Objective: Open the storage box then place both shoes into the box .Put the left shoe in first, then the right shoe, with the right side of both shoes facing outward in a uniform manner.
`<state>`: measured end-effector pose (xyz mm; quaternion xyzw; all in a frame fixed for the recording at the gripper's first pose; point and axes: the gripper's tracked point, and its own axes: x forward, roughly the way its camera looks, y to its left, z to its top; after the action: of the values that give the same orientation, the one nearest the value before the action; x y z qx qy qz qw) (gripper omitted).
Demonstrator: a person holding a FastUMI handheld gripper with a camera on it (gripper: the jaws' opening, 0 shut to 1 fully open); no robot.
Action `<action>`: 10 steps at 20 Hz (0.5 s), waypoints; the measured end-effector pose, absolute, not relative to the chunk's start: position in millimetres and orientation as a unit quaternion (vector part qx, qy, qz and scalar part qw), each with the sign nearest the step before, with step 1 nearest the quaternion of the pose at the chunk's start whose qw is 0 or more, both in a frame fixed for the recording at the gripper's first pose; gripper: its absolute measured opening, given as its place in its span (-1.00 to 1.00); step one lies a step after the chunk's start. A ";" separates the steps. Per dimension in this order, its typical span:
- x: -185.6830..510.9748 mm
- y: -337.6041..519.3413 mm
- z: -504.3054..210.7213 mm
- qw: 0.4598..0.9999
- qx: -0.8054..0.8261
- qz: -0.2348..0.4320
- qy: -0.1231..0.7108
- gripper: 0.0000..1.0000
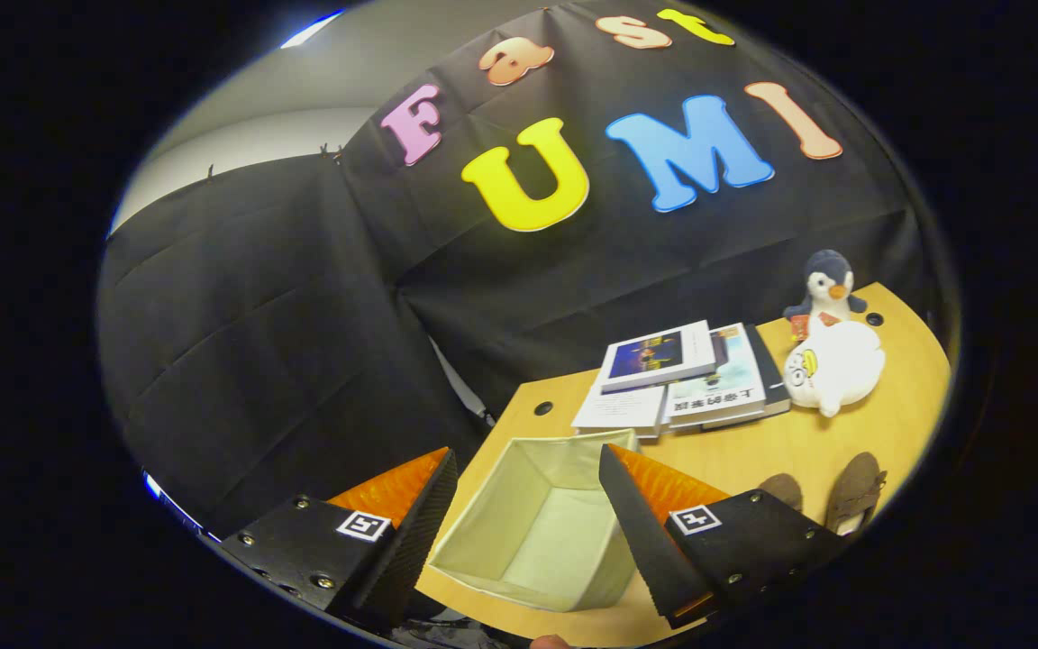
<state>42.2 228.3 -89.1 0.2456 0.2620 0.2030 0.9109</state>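
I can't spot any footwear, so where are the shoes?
The two brown shoes sit on the wooden table, beyond the open tool, beside the empty box.

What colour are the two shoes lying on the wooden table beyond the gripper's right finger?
Brown, seen best in the gripper view: the two suede-like shoes lie beyond the open gripper.

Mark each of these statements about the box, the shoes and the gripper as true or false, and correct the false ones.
1. The storage box stands open with nothing inside. True.
2. The gripper is shut on a shoe. False: its fingers are spread apart and hold nothing; the box shows between them.
3. Both brown shoes lie on the wooden table, outside the box. True.
4. The books are stacked inside the box. False: they lie on the table beyond it.
5. The penguin toy stands behind the white plush toy. True.
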 end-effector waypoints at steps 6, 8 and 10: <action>41.8 131.7 -132.9 0.939 0.169 0.126 0.271 0.94; 39.4 114.7 -155.5 0.941 0.143 0.115 0.285 0.94; 35.6 101.9 -181.3 0.938 0.121 0.106 0.306 0.94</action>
<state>35.6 101.9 -181.3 0.1212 0.3057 0.1057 0.9384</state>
